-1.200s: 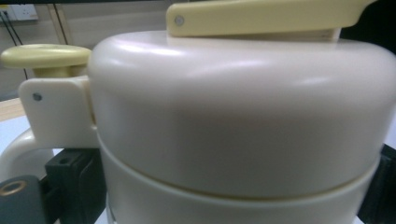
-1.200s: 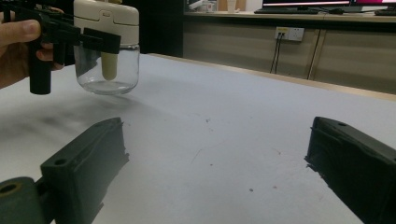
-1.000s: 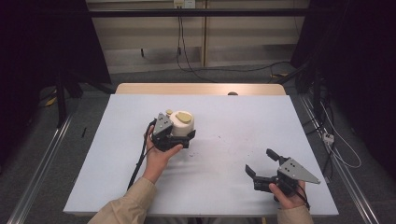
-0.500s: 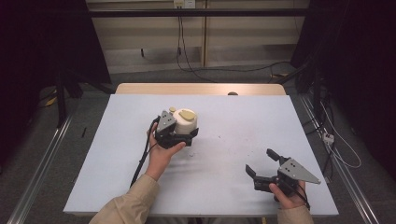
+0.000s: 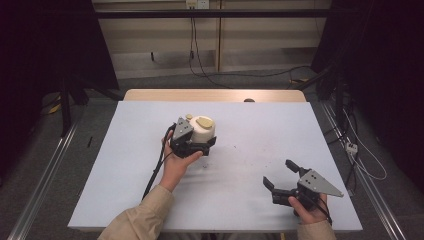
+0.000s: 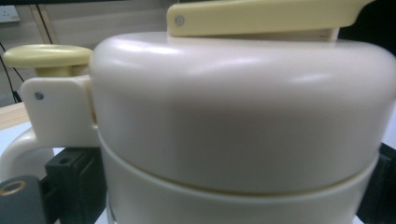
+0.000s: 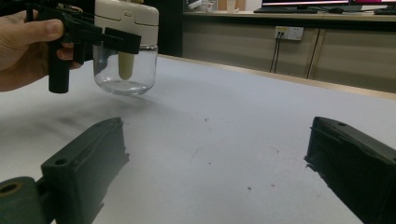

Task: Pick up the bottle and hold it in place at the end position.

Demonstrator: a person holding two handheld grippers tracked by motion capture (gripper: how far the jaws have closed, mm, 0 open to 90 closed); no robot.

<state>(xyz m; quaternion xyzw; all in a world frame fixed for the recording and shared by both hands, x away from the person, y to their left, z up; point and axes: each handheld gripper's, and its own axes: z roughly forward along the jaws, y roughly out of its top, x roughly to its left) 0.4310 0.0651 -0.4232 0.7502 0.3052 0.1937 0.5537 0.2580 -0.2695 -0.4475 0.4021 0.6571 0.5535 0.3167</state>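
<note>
Idling low at the near right: right claw, jaws spread wide, gripping nothing. Farther up the desk, left of centre: left claw clamping around the cream-lidded glass jar, seemingly lifted. Risking a slip, glass being smooth; possibly tipping, being top-heavy.

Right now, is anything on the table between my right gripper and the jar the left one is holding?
Nothing solid: in the right gripper view, bare white table with a few dark specks runs from the open right gripper to the jar.
</note>
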